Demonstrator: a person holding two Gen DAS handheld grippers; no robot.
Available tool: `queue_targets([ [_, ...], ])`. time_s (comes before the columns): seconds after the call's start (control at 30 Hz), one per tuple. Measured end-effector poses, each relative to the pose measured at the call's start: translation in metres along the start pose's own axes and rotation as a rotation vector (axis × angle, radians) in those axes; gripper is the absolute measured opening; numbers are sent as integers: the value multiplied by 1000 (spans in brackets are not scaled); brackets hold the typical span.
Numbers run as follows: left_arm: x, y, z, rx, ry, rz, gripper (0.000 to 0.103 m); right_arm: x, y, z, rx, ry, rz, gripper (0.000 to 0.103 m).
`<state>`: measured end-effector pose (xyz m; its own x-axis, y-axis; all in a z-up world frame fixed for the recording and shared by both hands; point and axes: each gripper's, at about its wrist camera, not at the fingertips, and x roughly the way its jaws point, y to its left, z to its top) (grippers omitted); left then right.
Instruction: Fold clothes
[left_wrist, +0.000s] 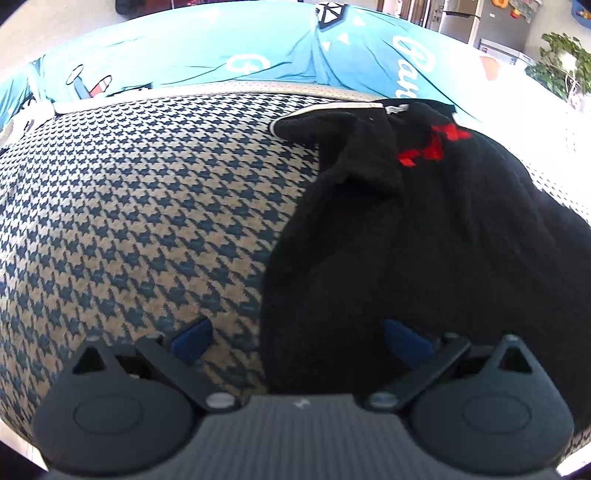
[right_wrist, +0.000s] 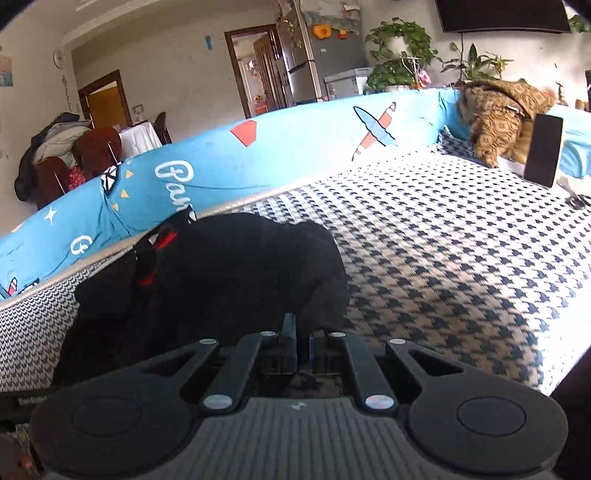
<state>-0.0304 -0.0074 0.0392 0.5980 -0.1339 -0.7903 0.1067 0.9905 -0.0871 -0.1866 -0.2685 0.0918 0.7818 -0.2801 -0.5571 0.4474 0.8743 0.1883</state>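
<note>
1. The black garment (left_wrist: 424, 229) is lying bunched on the houndstooth sofa cover (left_wrist: 129, 221), up near the blue backrest cover (left_wrist: 221, 44). It has some red marking (left_wrist: 432, 146) near the top and a white-trimmed edge showing by the collar end.

2. It looks like a soft knit or fleece, floppy and fairly light, so I'd guess it sags and drags instead of holding any shape. Doesn't look slippery, and nothing about it looks fragile.

3. I'd take hold at an edge or corner, hem or shoulder line, not the lumpy middle. A pinch in the middle would probably just lift a wad.

4. The right gripper (right_wrist: 302, 332) has its jaws clenched nearly together, right at the near edge of the black fabric. It seems to be pinching a bit of cloth there, and a fold of it humps up just ahead of the jaws.

5. The left gripper (left_wrist: 297, 338) has its jaws spread wide and holds nothing. It's tilted steeply down over the sofa, one finger over the houndstooth and the other over the black cloth, straddling the garment's edge.

6. The right one points at a shallower angle, looking across the seat towards a brown patterned blanket (right_wrist: 498, 114) at the far end.
</note>
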Motion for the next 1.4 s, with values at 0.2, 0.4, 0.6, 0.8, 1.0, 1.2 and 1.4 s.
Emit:
queue_targets([
  [0.2,-8,8,4,-36,-24,13,103,-14,-17,-3,39,-19,19,14],
  [0.4,-9,11,6,-52,-30,24,103,-14,-44,7,143,-80,-74,29],
  [0.6,-9,4,5,-25,-36,20,103,14,-81,7,371,49,1,32],
  [0.8,-10,-3,3,6,-40,16,103,37,-84,11,461,84,82,34],
  [1.0,-10,-9,1,47,-48,15,103,61,-70,20,406,95,84,34],
  [1.2,-9,-10,1,51,-41,12,103,80,-68,21,402,107,73,29],
  [1.4,-7,-5,1,29,-31,16,103,47,-47,31,237,10,3,6],
])
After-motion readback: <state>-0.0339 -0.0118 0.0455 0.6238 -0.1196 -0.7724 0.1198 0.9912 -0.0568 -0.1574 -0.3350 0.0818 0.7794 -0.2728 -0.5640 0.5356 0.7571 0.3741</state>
